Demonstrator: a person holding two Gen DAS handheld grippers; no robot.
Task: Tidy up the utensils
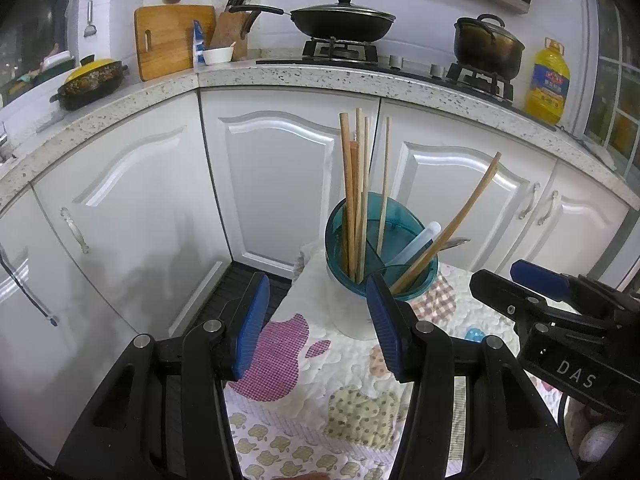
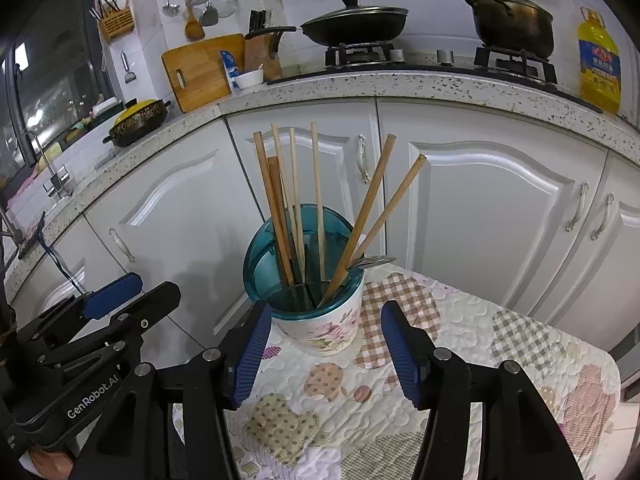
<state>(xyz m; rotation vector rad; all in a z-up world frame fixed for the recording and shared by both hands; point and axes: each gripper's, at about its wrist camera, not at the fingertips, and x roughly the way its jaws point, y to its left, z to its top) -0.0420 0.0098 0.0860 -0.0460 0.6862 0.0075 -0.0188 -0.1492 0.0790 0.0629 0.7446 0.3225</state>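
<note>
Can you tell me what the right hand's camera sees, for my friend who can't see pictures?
A flowery white cup with a teal insert stands on a patchwork cloth, full of wooden chopsticks and a metal spoon. The right gripper sits open just in front of it, holding nothing. Behind are white cabinets and a stove with pots.

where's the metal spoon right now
In the right wrist view the metal spoon lies in the right-hand compartment of the teal utensil holder, its end poking over the rim beside two leaning chopsticks.

place: home kitchen — gas stove (image 2: 360,54) | wok (image 2: 354,26) | cabinets (image 2: 480,208)
</note>
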